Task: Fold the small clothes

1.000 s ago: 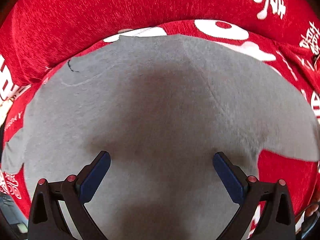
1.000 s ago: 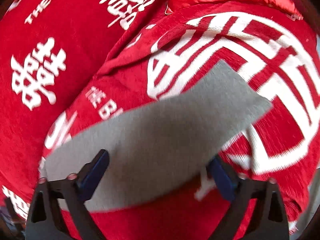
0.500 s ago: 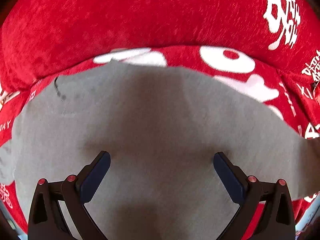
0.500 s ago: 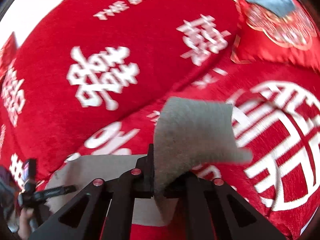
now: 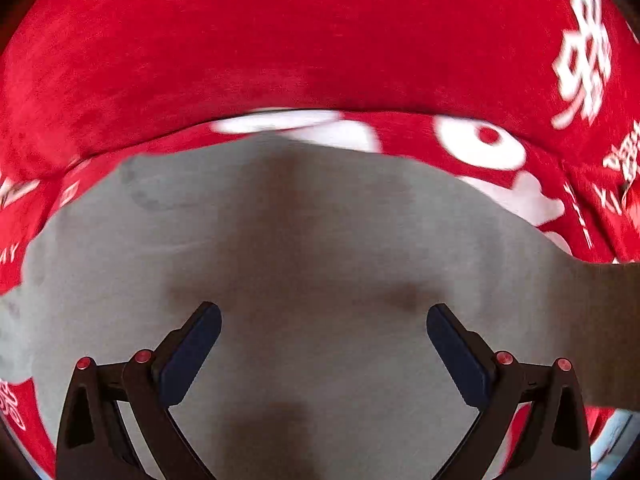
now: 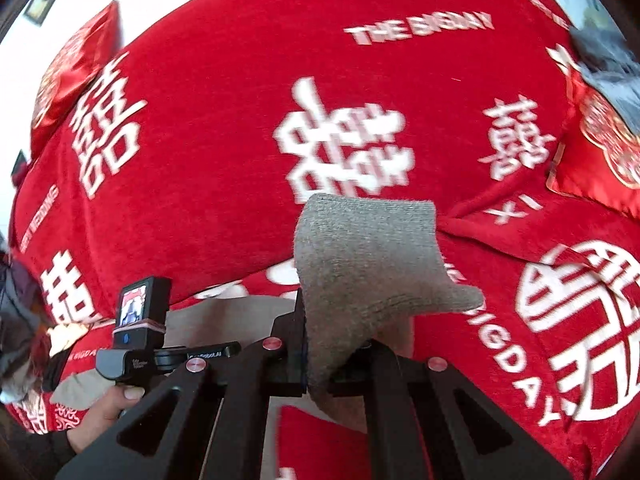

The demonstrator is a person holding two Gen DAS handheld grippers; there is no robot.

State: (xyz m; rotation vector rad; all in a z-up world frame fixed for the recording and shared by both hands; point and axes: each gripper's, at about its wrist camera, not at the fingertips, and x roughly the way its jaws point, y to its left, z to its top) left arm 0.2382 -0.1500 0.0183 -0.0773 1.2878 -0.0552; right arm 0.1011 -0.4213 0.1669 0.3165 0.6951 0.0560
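Two spread jaws of the left gripper point(image 5: 324, 340) grip nothing in the left wrist view, poised over the flat grey knitted cloth point(image 5: 320, 260) filling the lower frame on the red white-lettered cover point(image 5: 280, 40), probably to pin it. Only the right wrist view shows the right gripper point(image 6: 316, 364) clenched on that cloth's raised corner at centre, likely for folding, and a hand point(image 6: 116, 400) lower left.

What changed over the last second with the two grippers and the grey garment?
The right gripper, open around the grey garment's edge a second ago, closed on it and has lifted that corner up off the red cover, so the cloth now stands above its jaws. The left gripper stayed open over the flat cloth, drifting slightly across it, holding nothing.
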